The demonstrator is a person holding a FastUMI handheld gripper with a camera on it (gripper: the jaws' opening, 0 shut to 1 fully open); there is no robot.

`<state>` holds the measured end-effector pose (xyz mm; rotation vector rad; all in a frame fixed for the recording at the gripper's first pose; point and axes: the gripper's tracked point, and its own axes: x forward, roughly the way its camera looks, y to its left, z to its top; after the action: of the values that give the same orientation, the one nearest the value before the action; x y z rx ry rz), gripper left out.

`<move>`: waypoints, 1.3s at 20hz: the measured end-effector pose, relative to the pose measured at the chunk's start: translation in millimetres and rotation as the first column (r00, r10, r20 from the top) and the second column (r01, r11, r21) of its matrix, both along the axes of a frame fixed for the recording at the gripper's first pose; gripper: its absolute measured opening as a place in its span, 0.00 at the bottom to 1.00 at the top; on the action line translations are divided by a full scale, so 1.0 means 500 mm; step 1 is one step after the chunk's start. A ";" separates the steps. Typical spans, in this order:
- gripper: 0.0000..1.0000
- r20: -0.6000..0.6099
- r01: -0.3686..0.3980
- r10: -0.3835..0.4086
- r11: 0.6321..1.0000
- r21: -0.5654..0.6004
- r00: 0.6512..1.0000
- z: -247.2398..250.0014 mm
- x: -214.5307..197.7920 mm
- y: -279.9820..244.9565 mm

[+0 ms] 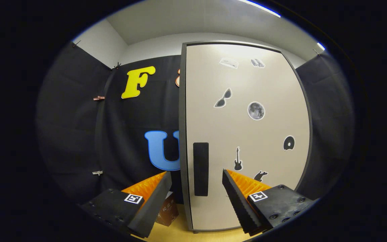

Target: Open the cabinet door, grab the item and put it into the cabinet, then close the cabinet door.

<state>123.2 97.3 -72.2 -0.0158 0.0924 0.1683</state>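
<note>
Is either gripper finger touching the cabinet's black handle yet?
Apart. In the gripper view, door surface shows between the handle and each finger of the open gripper; the cabinet door is shut.

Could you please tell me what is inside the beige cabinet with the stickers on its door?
The beige cabinet door is closed, so its inside is hidden. The open fingers flank its black vertical handle, touching nothing.
</note>
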 end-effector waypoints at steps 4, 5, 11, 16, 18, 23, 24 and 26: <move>0.88 -0.006 0.025 -0.025 0.999 -0.028 1.000 -0.035 0.060 -0.003; 0.86 -0.014 0.030 -0.030 0.999 -0.030 0.999 -0.044 0.072 -0.004; 0.57 -0.003 0.057 -0.057 0.998 -0.042 0.998 -0.060 0.116 -0.003; 0.35 0.011 0.089 -0.089 0.991 -0.097 0.996 -0.064 0.123 -0.011; 0.27 0.018 0.088 -0.086 0.990 -0.114 0.996 -0.063 0.123 -0.010; 0.15 -0.003 0.066 -0.067 0.993 -0.093 0.998 -0.060 0.109 -0.012; 0.15 -0.008 0.060 -0.061 0.995 -0.084 0.998 -0.058 0.103 -0.012; 0.15 -0.012 0.046 -0.047 0.996 -0.078 0.999 -0.052 0.090 -0.014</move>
<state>168.0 90.5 -98.3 -0.0903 0.1130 0.1180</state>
